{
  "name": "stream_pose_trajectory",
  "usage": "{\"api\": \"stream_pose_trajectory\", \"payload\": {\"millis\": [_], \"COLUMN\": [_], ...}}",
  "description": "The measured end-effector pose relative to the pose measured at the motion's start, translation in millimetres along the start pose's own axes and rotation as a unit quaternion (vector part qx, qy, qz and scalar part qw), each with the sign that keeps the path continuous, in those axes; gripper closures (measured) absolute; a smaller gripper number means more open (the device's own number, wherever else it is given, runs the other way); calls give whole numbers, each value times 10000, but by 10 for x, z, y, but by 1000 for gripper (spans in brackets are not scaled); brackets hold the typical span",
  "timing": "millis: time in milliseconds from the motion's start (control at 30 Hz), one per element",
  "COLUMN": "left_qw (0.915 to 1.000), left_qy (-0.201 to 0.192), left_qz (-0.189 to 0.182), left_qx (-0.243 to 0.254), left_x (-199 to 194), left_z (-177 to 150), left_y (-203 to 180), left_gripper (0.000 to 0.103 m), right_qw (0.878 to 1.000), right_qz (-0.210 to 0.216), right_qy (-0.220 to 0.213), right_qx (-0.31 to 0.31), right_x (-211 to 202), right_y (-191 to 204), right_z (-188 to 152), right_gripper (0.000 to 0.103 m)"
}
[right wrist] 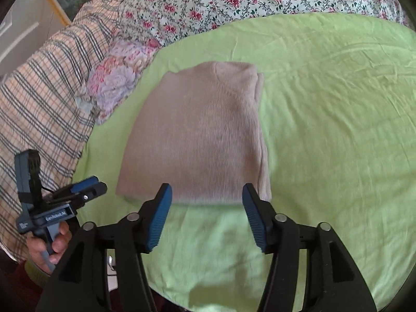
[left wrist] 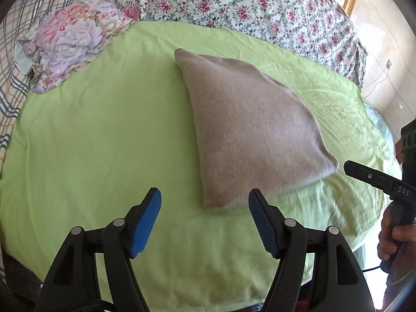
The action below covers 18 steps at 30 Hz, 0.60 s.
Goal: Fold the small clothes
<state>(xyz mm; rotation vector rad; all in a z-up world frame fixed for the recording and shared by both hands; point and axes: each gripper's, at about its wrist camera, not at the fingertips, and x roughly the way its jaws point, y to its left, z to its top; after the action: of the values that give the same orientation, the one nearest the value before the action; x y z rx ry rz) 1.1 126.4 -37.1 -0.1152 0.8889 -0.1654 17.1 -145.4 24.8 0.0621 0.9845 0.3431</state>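
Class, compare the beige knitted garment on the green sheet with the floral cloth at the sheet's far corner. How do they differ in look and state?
The beige knitted garment is plain, one colour; the floral cloth carries pink and lilac blooms. The garment lies flat and folded with neat edges; the floral cloth is crumpled in a heap. The garment sits mid-sheet, just ahead of the open right gripper; the floral cloth lies at the edge of the green sheet. Both are soft fabric resting on the bed.

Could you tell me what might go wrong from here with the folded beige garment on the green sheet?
1. The beige garment is a soft knit; its layered right edge could slip apart if only the top layer gets pinched.
2. Both the left hand-held gripper and right hand-held gripper are open and empty near its front edge, so they might snag the wrinkled green sheet.
3. The floral cloth lies close, risking entanglement.
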Motion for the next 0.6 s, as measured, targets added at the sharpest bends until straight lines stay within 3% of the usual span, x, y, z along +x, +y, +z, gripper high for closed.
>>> {"api": "stream_pose_trajectory", "payload": {"millis": [133, 267, 433, 600], "left_qw": [9999, 9998, 9980, 9967], "left_qy": [59, 158, 139, 108], "left_qz": [119, 88, 605, 724], "left_qx": [70, 22, 143, 342], "left_x": [-45, -46, -62, -78], "left_z": [-137, -193, -219, -218], "left_y": [-34, 10, -6, -67], "left_gripper": [24, 24, 23, 20], "right_qw": [9996, 9993, 9987, 9975], "right_qz": [-215, -280, -372, -455], "right_qy": [3, 61, 57, -2], "right_qx": [-176, -229, -354, -545], "right_x": [-65, -119, -167, -186], "right_y": [81, 96, 107, 141], "right_z": [-153, -280, -361, -357], "right_gripper": [26, 24, 21, 20]}}
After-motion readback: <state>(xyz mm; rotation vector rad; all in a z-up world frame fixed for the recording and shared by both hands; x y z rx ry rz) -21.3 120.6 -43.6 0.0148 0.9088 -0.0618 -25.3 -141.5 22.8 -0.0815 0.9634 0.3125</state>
